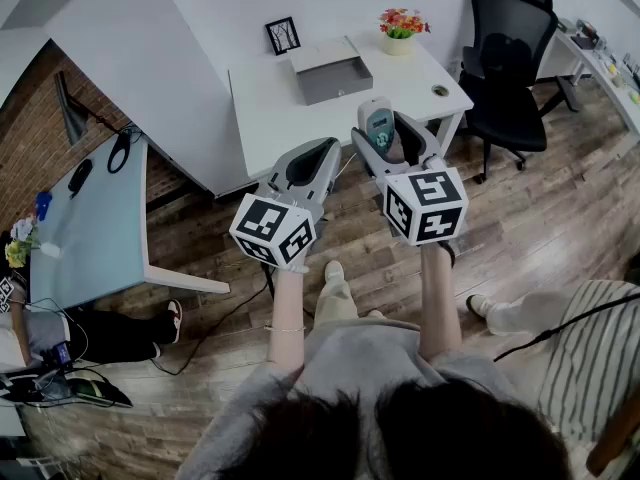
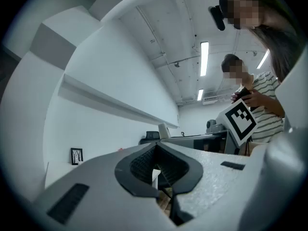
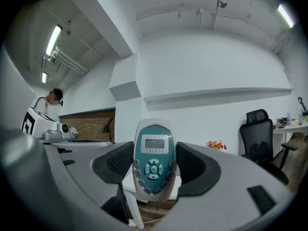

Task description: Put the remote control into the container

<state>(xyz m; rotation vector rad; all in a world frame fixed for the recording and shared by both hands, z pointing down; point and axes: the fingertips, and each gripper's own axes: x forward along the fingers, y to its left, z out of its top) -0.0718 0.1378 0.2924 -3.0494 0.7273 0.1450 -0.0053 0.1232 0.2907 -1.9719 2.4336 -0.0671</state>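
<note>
The right hand-held gripper, close in front of the person, clamps the remote control upright between its pads, buttons facing the person. It is held in the air, well apart from the open grey container on the white worktop. The left hand-held gripper alongside is closed and empty.

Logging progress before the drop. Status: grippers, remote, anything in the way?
Left gripper shut, empty. Right gripper shut on remote control. Container on white table ahead, not yet reached. Nothing seen blocking it.
</note>
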